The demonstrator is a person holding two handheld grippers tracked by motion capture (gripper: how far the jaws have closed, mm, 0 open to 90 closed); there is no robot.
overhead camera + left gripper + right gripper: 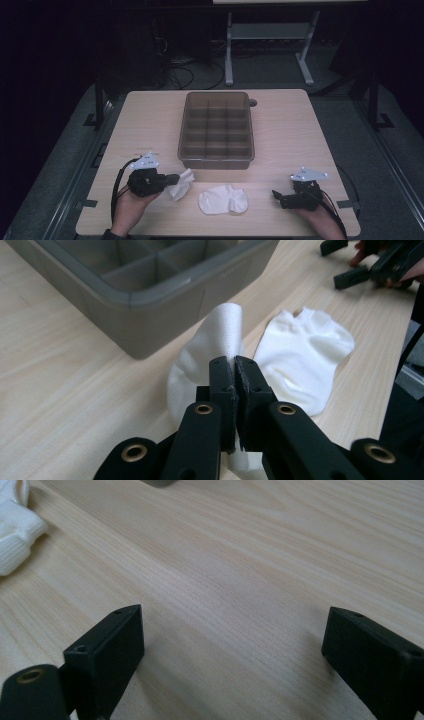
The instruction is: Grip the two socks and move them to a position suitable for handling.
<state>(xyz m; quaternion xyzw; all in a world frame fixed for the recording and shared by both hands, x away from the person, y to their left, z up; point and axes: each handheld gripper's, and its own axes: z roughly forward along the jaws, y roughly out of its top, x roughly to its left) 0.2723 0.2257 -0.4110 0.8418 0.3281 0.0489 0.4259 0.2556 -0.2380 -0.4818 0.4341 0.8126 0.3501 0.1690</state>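
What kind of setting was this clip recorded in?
Probably a lab or workshop room set up for recording: a bare wooden table under a spotlight, cables on the dark floor, and another desk's metal legs behind.

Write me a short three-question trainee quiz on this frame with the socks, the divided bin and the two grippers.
1. True or false: the left gripper is shut on a white fabric sock.
2. Which best describes the right gripper? A) shut on a sock B) open above bare table C) inside the bin
3. Where does the second white sock lie relative to the grey plastic divided bin?

Key:
1. True; in the left gripper view the jaws pinch the sock.
2. B; its jaws stand wide apart over the light wooden table.
3. Flat on the table in front of the bin, on the person's side, between the two grippers.
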